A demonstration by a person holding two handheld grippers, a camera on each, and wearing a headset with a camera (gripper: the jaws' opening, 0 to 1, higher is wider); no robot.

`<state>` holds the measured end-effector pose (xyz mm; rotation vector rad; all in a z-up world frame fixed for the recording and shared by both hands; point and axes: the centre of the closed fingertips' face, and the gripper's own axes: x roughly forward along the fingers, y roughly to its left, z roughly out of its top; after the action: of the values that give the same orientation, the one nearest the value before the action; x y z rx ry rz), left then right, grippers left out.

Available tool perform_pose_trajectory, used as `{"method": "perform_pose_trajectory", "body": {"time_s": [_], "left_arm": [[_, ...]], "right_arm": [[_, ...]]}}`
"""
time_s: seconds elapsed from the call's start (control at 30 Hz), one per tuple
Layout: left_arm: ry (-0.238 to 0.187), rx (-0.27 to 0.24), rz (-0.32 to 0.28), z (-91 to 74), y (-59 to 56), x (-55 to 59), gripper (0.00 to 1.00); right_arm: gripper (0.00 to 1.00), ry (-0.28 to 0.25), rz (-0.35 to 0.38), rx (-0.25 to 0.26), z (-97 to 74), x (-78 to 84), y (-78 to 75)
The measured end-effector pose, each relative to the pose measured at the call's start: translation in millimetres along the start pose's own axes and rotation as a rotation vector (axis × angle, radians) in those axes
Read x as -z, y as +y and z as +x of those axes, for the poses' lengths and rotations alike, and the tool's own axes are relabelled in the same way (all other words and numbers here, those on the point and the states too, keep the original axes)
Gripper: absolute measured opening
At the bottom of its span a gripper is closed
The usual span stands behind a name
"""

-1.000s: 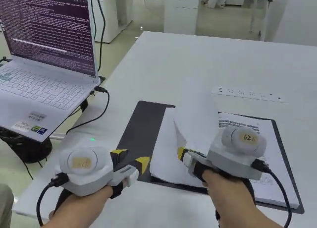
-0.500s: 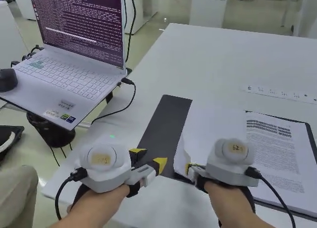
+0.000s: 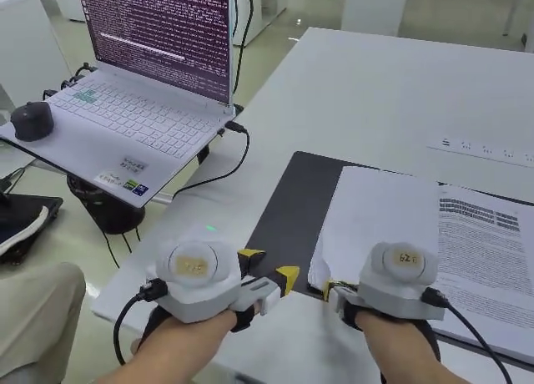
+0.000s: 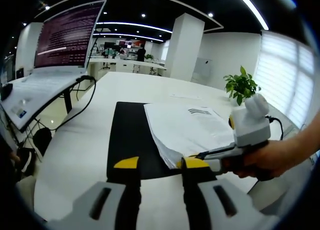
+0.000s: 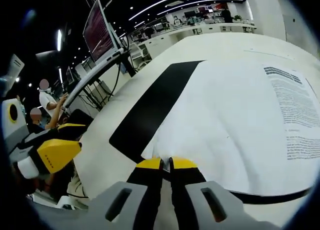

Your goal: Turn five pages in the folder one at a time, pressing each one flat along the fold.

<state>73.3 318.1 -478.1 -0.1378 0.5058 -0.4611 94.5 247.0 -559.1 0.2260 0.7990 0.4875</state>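
The black folder (image 3: 292, 209) lies open on the white table (image 3: 375, 92), to the right of a laptop (image 3: 125, 117). Its blank white page (image 3: 375, 225) lies across the left cover, with its near corner pinched between the closed jaws of the right gripper (image 3: 328, 289). The left gripper (image 3: 269, 265) hovers just off the folder's near left corner, jaws spread apart and holding nothing.

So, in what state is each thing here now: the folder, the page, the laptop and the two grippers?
folder: open, lying flat on the table.
page: turned to the left, lower edge pinched.
laptop: open, screen lit.
left gripper: open, holding nothing.
right gripper: shut on the page.
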Motion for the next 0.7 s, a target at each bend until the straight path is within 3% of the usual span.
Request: {"method": "perform_pose_trajectory", "body": {"time_s": [0.1, 0.4, 0.53, 0.7], "left_arm": [[0.003, 0.0, 0.001, 0.4, -0.8, 1.6, 0.31], [0.008, 0.0, 0.012, 0.1, -4.7, 1.0, 0.31], [0.013, 0.004, 0.022, 1.6, -8.7, -0.7, 0.31], [0.024, 0.025, 0.054, 10.6, -18.7, -4.5, 0.31]], "right_arm": [[0.09, -0.008, 0.001, -0.035, -0.5, 0.2, 5.5], [0.09, -0.028, 0.052, -0.095, -5.0, 3.8, 8.0], [0.0, -0.025, 0.074, -0.096, -9.6, 4.2, 6.4], [0.0, -0.06, 0.089, -0.095, -22.8, -2.5, 3.1]]}}
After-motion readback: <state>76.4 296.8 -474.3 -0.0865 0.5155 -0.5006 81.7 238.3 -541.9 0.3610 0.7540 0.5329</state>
